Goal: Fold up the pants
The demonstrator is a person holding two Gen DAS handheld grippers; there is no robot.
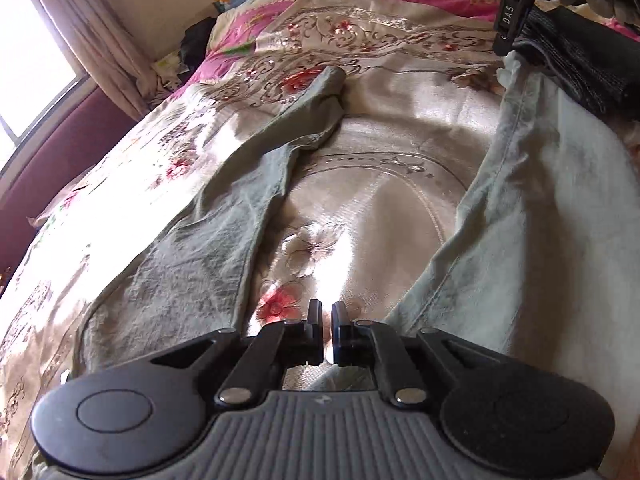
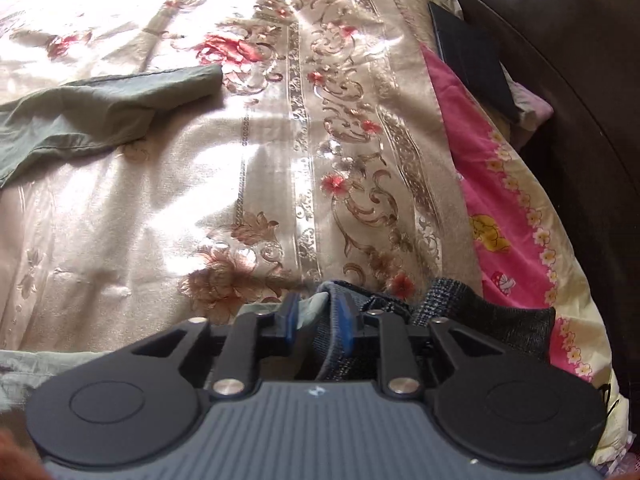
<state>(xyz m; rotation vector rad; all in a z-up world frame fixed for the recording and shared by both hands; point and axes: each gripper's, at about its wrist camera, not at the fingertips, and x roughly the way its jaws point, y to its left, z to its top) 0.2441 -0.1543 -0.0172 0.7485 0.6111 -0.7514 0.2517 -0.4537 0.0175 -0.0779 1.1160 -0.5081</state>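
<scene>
Pale grey-green pants [image 1: 192, 240] lie spread on a floral bedspread [image 1: 380, 216], one leg running to the far left, the other [image 1: 532, 216] up the right side. My left gripper [image 1: 327, 320] is shut and empty, low over the bedspread between the two legs. My right gripper [image 2: 318, 316] is shut on the hem of the right pant leg [image 2: 314, 310], together with an edge of dark grey checked cloth [image 2: 480, 320]. It shows at the top right of the left wrist view [image 1: 506, 46]. The other leg's end [image 2: 120, 108] lies at the left of the right wrist view.
A pile of dark folded clothes [image 1: 580, 60] lies at the far right. A pink cartoon-print sheet [image 2: 500, 208] and a dark flat object [image 2: 472, 60] lie by the dark headboard [image 2: 580, 80]. A window [image 1: 28, 60] and curtain [image 1: 96, 40] stand at the left.
</scene>
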